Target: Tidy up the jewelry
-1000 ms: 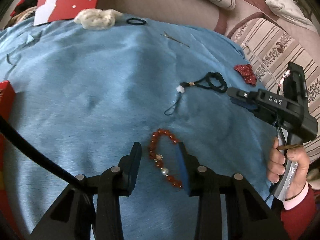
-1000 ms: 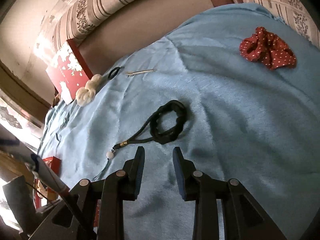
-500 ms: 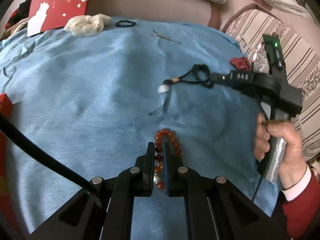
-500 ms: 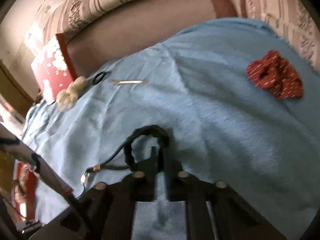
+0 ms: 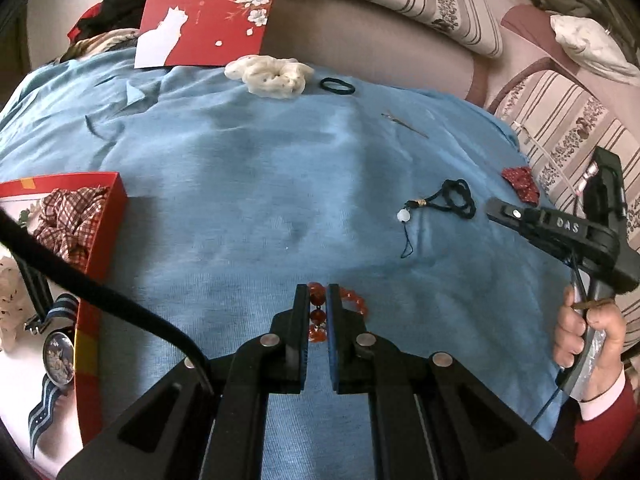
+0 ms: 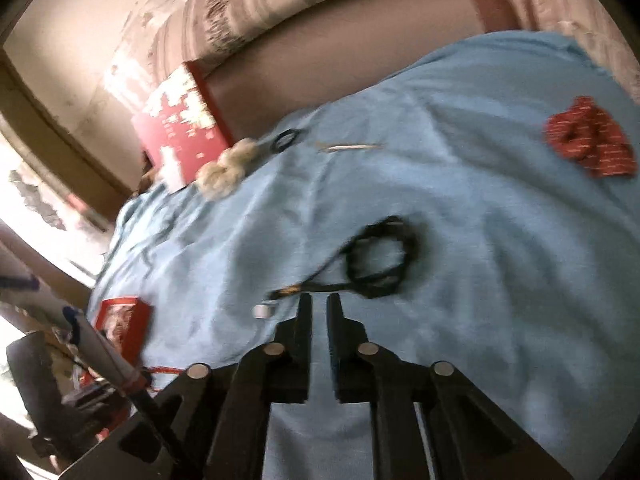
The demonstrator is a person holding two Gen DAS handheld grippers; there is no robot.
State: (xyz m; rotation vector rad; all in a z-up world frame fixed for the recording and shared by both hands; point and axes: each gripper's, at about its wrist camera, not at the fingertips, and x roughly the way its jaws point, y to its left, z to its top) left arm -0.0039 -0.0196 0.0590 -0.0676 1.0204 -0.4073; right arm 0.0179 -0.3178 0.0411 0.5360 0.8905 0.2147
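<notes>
My left gripper [image 5: 318,292] is shut on a red bead bracelet [image 5: 352,300], held above the blue cloth [image 5: 240,184]. A black cord with a white bead [image 5: 452,200] lies on the cloth to the right; in the right wrist view the cord [image 6: 380,258] lies just past my right gripper [image 6: 319,300], whose jaws are close together with nothing between them. The right gripper also shows in the left wrist view [image 5: 500,210], beside the cord. An open red box [image 5: 108,232] at the left holds a checked scrunchie [image 5: 68,220].
A white scrunchie [image 5: 268,74], a black hair tie [image 5: 338,86] and a thin hairpin [image 5: 406,126] lie at the cloth's far edge. A red dotted scrunchie [image 6: 588,142] lies at the right. A watch [image 5: 58,360] lies left of the box. A sofa rings the cloth.
My left gripper closed on the red bracelet and lifted it. My right gripper closed at the black cord, lifted it briefly, and now the cord lies on the cloth again, free of the jaws.
</notes>
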